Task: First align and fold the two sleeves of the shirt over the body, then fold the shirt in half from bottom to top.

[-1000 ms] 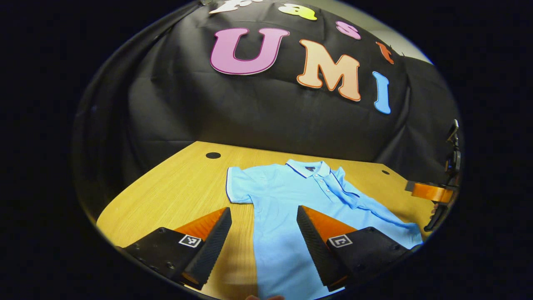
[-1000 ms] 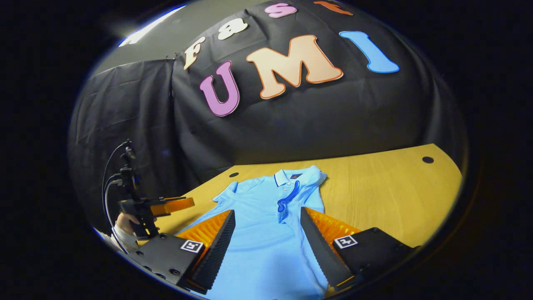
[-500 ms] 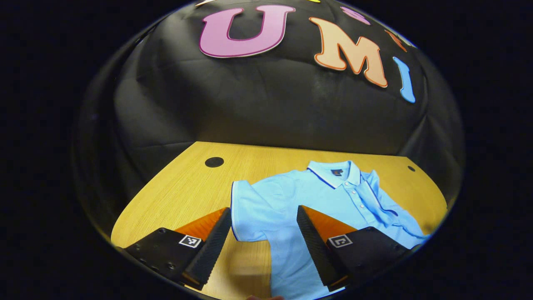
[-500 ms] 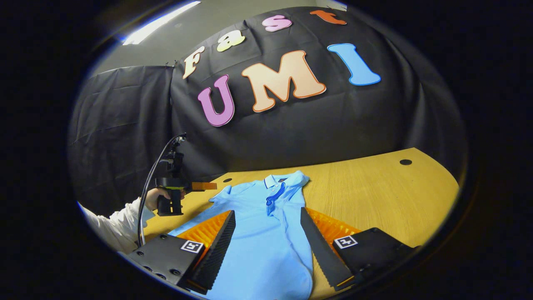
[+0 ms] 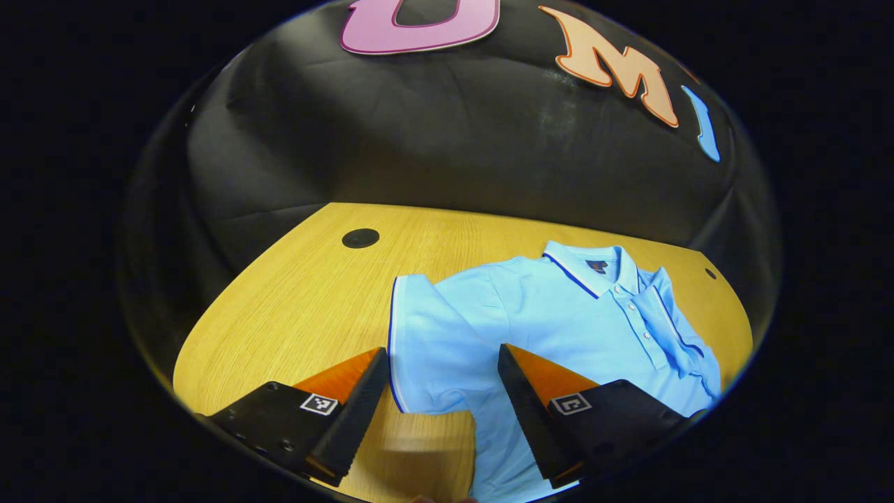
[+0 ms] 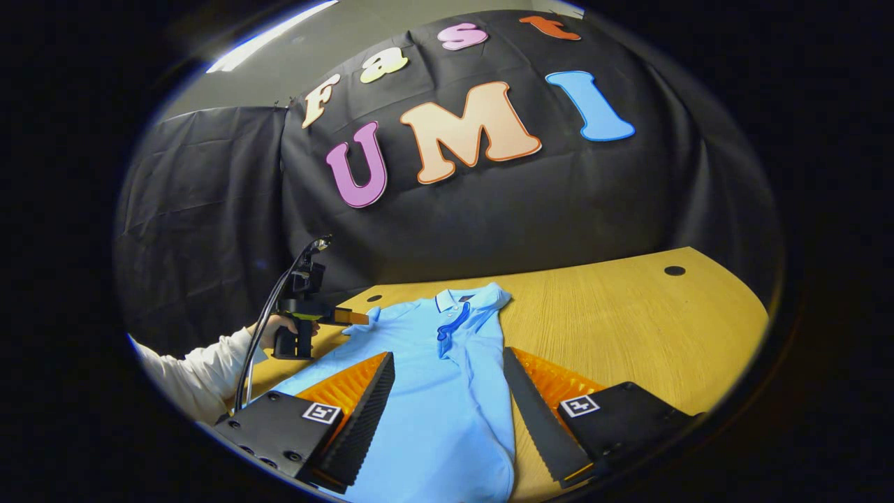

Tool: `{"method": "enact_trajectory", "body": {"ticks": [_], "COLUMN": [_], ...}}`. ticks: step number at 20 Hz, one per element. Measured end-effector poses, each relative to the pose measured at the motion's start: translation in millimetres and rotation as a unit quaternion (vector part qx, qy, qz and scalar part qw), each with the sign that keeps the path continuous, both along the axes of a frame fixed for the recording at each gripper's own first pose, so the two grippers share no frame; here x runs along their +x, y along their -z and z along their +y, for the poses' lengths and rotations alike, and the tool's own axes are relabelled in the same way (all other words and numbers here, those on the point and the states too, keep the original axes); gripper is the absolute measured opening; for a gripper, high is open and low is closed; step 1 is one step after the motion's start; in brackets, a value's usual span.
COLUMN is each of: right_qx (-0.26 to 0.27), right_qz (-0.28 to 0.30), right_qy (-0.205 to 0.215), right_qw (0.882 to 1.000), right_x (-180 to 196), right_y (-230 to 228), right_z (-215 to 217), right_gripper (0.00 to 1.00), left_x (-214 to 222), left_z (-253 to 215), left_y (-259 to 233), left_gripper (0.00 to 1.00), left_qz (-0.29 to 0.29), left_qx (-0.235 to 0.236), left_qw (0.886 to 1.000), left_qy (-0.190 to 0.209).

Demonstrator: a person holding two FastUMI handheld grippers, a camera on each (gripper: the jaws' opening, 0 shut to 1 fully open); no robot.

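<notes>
On the wooden counter (image 5: 293, 293) the light blue shirt (image 5: 559, 314) lies flat, collar toward the wall, one side already folded over the body; the left gripper (image 5: 440, 391), jaws released, should straddle the left sleeve (image 5: 426, 342) edge squarely before closing; the right gripper (image 6: 447, 398) hovers spread, holding nothing.

The left gripper view looks low and close across the table (image 5: 293, 293) at the shirt's (image 5: 559, 314) left sleeve. The right gripper view sits higher and farther back, facing the wall (image 6: 524, 202). Both share the shirt (image 6: 447, 391) and table (image 6: 628, 328).
</notes>
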State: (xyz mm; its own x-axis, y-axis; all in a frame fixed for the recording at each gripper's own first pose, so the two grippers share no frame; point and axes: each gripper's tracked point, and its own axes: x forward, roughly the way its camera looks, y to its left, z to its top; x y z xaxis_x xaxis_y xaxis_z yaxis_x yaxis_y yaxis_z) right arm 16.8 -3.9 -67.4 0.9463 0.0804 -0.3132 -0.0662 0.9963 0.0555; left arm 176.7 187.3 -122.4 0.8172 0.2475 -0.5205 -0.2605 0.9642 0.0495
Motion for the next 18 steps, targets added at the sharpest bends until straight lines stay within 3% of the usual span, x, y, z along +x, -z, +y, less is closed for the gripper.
{"method": "enact_trajectory", "body": {"ticks": [4, 10, 12, 13, 16, 17, 18], "right_qx": [-0.003, 0.011, 0.011, 0.011, 0.011, 0.011, 0.010], "right_qz": [-0.001, -0.001, 0.002, 0.002, 0.002, 0.003, 0.002], "right_qy": [0.007, 0.013, 0.013, 0.013, 0.012, 0.011, 0.011], "right_qw": [1.000, 1.000, 1.000, 1.000, 1.000, 1.000, 1.000], "right_x": [-1.9, -1.1, -1.2, -1.5, -2.8, -2.5, -2.8], "right_y": [-1.3, -0.1, 1.9, 2.5, 1.8, 2.4, 1.6], "right_z": [-7.6, -10.4, -9.8, -9.8, -9.1, -8.3, -8.2], "right_gripper": [0.98, 0.98, 0.98, 0.98, 0.98, 0.98, 0.98], "left_x": [-3.5, -4.6, -3.7, -3.6, -0.6, 1.4, 2.1], "left_z": [7.3, 8.8, 4.3, 1.8, -7.0, -7.1, -7.1], "left_y": [8.9, 12.5, 12.9, 13.6, 11.2, 12.4, 12.8], "left_gripper": [0.93, 0.75, 0.62, 0.47, 0.21, 0.07, 0.04], "left_qz": [0.010, 0.025, 0.024, 0.025, 0.019, 0.018, 0.021], "left_qx": [0.005, 0.022, 0.015, 0.012, -0.001, -0.001, 0.000], "left_qw": [1.000, 0.999, 1.000, 1.000, 1.000, 1.000, 1.000], "left_qy": [-0.011, -0.017, -0.009, -0.006, 0.003, 0.003, 0.000]}}
